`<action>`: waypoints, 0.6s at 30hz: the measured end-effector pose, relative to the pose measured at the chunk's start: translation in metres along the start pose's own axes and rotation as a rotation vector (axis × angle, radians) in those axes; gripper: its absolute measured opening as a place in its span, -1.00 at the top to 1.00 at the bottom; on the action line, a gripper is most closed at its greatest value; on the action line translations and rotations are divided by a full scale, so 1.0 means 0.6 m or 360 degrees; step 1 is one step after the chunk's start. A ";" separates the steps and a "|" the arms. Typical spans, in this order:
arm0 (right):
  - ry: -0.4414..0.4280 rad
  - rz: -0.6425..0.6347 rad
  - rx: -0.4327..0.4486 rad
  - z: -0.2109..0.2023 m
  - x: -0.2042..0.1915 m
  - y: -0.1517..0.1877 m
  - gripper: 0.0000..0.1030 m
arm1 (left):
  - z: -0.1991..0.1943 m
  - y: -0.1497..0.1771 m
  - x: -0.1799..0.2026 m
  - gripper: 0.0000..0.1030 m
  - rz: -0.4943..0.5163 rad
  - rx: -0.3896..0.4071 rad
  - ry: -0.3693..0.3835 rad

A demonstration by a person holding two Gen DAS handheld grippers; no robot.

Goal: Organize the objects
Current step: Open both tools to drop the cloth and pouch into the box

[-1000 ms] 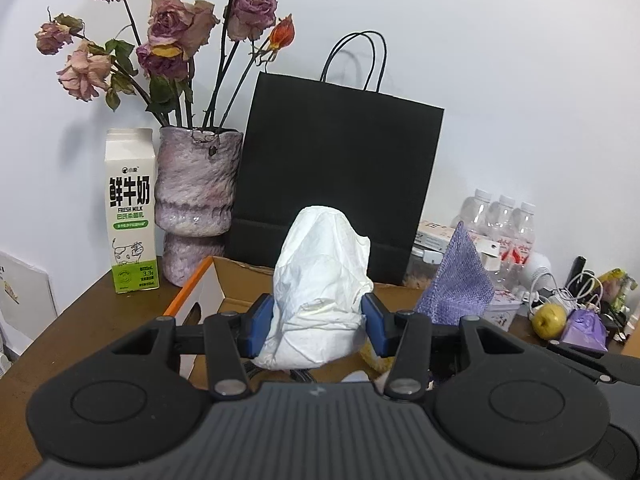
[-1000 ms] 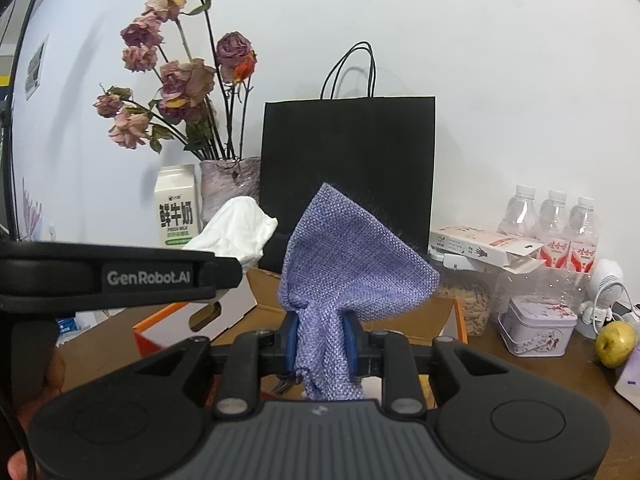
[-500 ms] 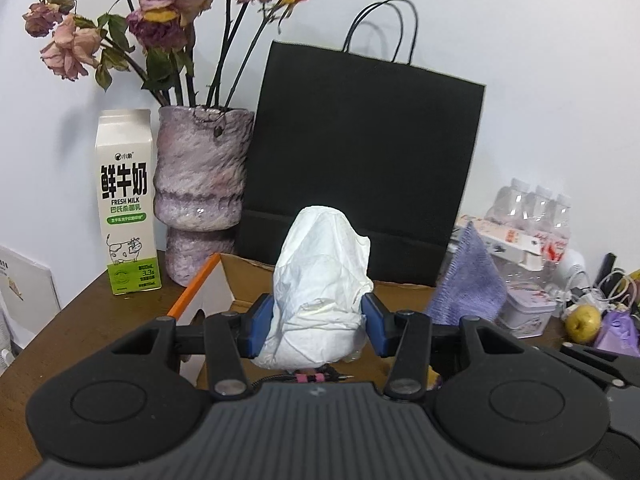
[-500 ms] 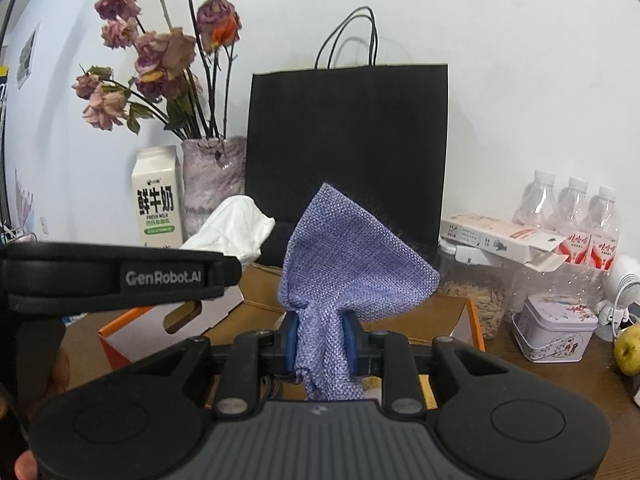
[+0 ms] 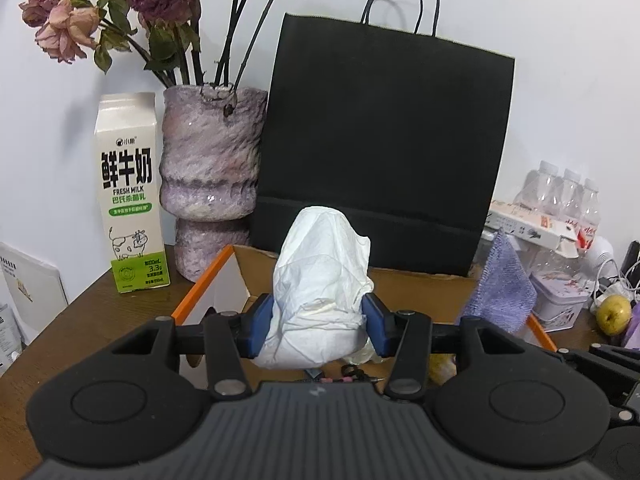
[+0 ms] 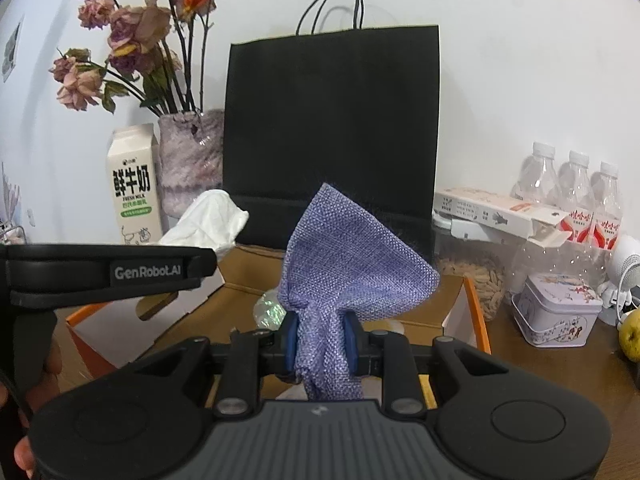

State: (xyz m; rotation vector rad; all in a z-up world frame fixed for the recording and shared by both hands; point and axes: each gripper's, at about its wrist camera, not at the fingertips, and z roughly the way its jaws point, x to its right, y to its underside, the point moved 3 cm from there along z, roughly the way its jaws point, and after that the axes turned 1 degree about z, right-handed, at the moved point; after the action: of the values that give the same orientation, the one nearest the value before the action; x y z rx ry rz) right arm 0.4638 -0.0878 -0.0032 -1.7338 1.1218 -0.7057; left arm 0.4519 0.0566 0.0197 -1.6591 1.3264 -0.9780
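White tissue (image 5: pixel 320 280) clamped in left fingers (image 5: pixel 262 326) | purple cloth (image 6: pixel 344 256) pinched right | black bag (image 5: pixel 384 148) nearer than before

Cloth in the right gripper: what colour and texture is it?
Lavender-purple, coarse woven cloth; clearest in the right wrist view.

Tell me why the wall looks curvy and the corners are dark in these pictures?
Both views come through a fisheye lens. In the left wrist view the black bag leans and the corners go dark; the milk carton print stays sharp. In the right wrist view the bag bulges, and the bottles catch soft glare. Light is even, with faint shadows on the wall.
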 end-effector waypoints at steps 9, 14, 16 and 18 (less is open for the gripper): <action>0.0026 0.0008 -0.0038 0.007 0.005 0.006 0.29 | 0.003 0.006 -0.004 -0.46 -0.0011 -0.0015 -0.0022; 0.0086 0.0043 -0.0050 0.010 0.011 0.008 -0.66 | 0.000 0.005 -0.004 -1.00 -0.0021 0.0005 -0.0054; 0.0136 0.0057 -0.0051 0.011 0.016 0.009 -0.94 | -0.001 0.004 -0.003 -1.00 -0.0014 0.0006 -0.0069; 0.0148 0.0076 -0.0063 0.012 0.019 0.009 -0.96 | -0.001 0.003 -0.003 -1.00 -0.0017 0.0005 -0.0070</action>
State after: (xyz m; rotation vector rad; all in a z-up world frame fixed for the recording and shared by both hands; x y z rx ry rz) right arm 0.4727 -0.0960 -0.0113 -1.7164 1.2441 -0.7454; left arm 0.4502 0.0582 0.0181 -1.6781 1.2875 -0.9439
